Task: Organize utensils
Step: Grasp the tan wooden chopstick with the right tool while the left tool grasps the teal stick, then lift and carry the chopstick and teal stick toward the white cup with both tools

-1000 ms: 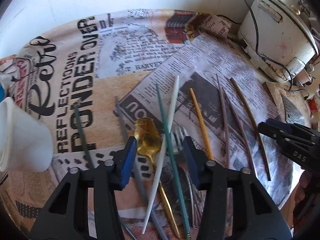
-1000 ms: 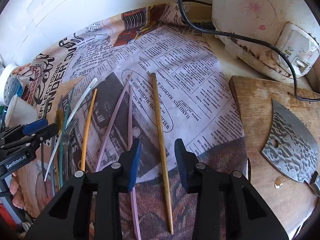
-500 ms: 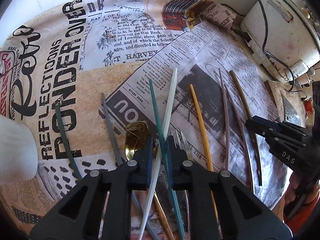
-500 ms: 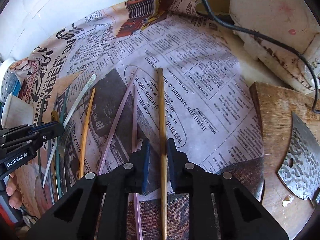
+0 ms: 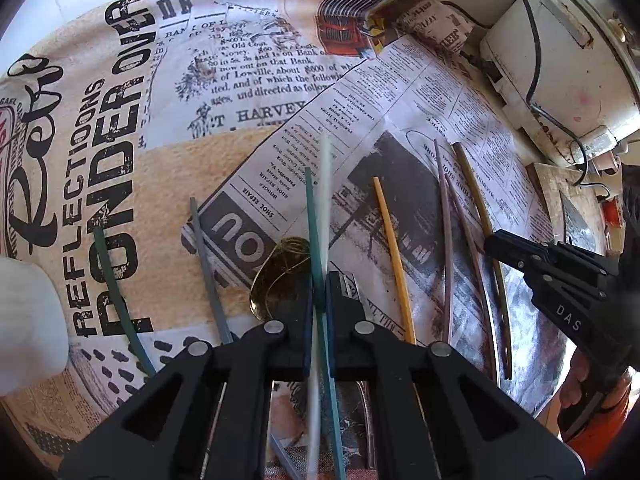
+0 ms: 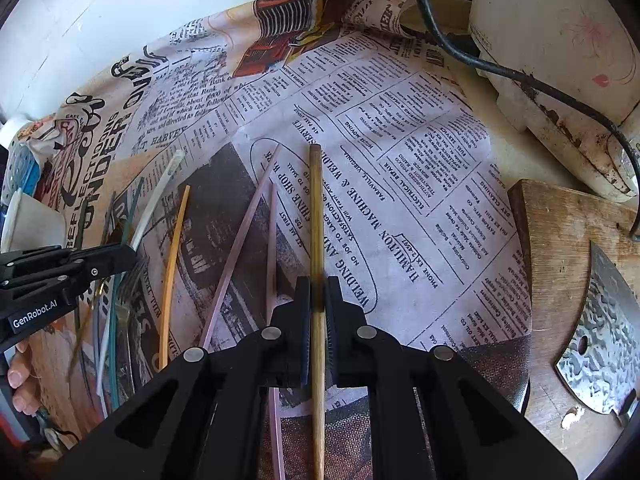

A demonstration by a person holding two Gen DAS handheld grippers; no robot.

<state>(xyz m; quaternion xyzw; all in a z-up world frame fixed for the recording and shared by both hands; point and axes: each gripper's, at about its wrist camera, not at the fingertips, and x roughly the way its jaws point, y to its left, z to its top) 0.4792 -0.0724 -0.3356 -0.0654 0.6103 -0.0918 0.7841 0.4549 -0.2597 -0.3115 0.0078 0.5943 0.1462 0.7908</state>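
Both tongs point steeply down; left tongs (image 5: 319, 312) pinch chopsticks (image 5: 316, 220); right tongs (image 6: 318, 312) likewise.

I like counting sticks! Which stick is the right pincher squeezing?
The brown wooden chopstick. It sits between the right gripper pads; the pink, yellow, white and teal sticks lie off to its left.

you're looking at a cloth (image 5: 168, 184) printed like old newspaper: black type on white and tan, with a red-orange picture near its far edge. on it lie a teal chopstick (image 5: 314, 216), a white one (image 5: 326, 168), a yellow one (image 5: 394, 256), two mauve ones (image 6: 244, 236), a grey one (image 5: 206, 256), a dark green one (image 5: 116, 300), a brown wooden one (image 6: 316, 216) and a gold spoon (image 5: 280, 276). your grippers (image 6: 318, 304) are black with blue pads. the knife blade (image 6: 600, 344) carries a hammered silver pattern.
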